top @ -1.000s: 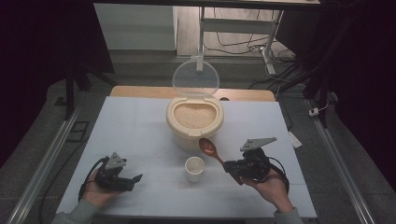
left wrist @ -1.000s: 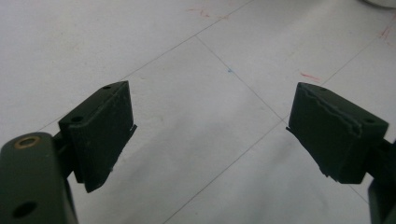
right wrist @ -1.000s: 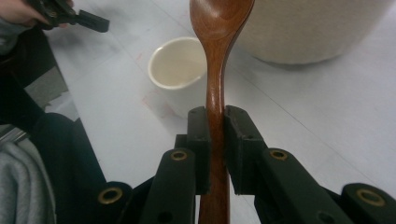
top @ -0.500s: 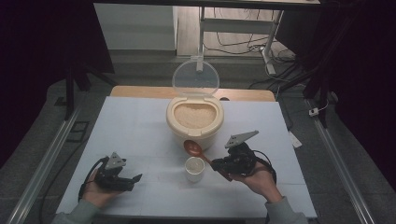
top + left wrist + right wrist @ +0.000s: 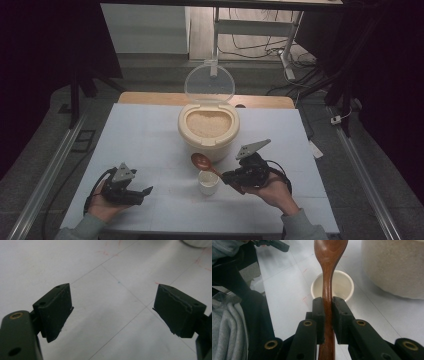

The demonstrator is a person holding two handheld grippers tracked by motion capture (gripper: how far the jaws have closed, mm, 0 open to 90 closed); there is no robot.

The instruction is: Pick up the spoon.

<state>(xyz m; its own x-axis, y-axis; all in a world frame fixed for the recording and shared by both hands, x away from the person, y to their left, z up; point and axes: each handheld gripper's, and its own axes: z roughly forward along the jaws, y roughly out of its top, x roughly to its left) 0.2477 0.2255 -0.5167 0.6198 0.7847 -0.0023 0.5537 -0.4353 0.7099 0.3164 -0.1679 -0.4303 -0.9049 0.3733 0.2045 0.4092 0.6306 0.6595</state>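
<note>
My right gripper (image 5: 229,176) (image 5: 327,305) is shut on the handle of a brown wooden spoon (image 5: 202,162) (image 5: 329,257). The spoon's bowl hangs just above and behind a small white cup (image 5: 208,182) (image 5: 336,285) that stands on the table. Behind the cup sits a cream rice container (image 5: 208,128) (image 5: 394,267) full of grains, its clear lid (image 5: 209,83) standing up. At the front left, my left gripper (image 5: 145,192) (image 5: 112,312) rests low over the table, open, with bare table between its jaws.
The white table (image 5: 145,135) ends in metal rails (image 5: 47,172) on both sides. A person's grey sleeve (image 5: 227,325) and the left gripper's black body (image 5: 272,243) lie at the left of the right gripper view. Cables (image 5: 250,47) run on the floor behind.
My right gripper has carried the spoon leftward toward the cup, so the spoon's bowl now hangs by the cup's far rim. The left gripper has stayed put.
</note>
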